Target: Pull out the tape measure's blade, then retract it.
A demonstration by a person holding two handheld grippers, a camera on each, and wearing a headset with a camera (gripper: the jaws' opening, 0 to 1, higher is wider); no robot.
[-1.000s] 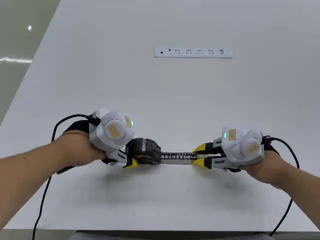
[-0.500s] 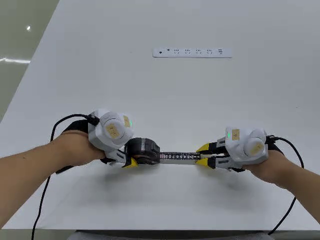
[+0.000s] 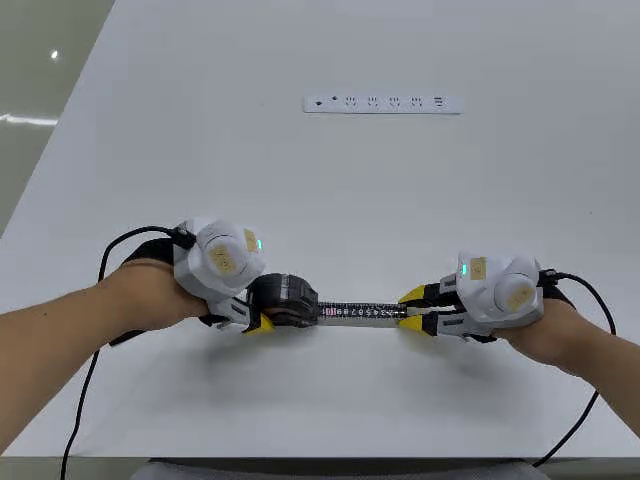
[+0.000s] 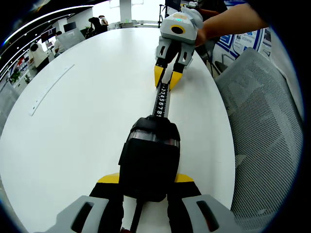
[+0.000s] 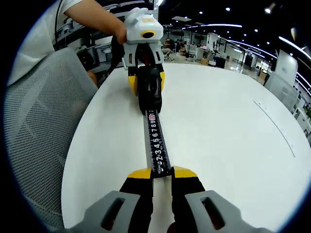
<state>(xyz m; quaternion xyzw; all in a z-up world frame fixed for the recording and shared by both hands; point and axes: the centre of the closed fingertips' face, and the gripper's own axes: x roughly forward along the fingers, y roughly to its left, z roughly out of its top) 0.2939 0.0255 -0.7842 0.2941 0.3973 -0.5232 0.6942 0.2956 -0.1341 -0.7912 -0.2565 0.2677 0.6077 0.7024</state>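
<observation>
Blade (image 3: 362,312) is longer than half a second ago. My right gripper (image 3: 412,309) has drawn further off from the case (image 3: 285,300), and the case sits where it was. In the right gripper view the figures run up to nine, with a red mark just at the case's mouth. I judge the pull-out under way but early: only a short run is out of the case, and retraction is not yet begun. Left gripper (image 4: 146,178): fingers spread as wide as the case and closed onto its two flanks from behind, a firm hold. The case is low over the table (image 3: 350,200); whether it touches I cannot tell. Right gripper: fingers almost together, nipping the blade's free end between the yellow tips, with only a narrow slit left between them. The blade runs straight from the case's mouth to those tips and looks taut, printed face up. A strip (image 3: 382,103) lies well beyond the case on the far side, clear of the work.
</observation>
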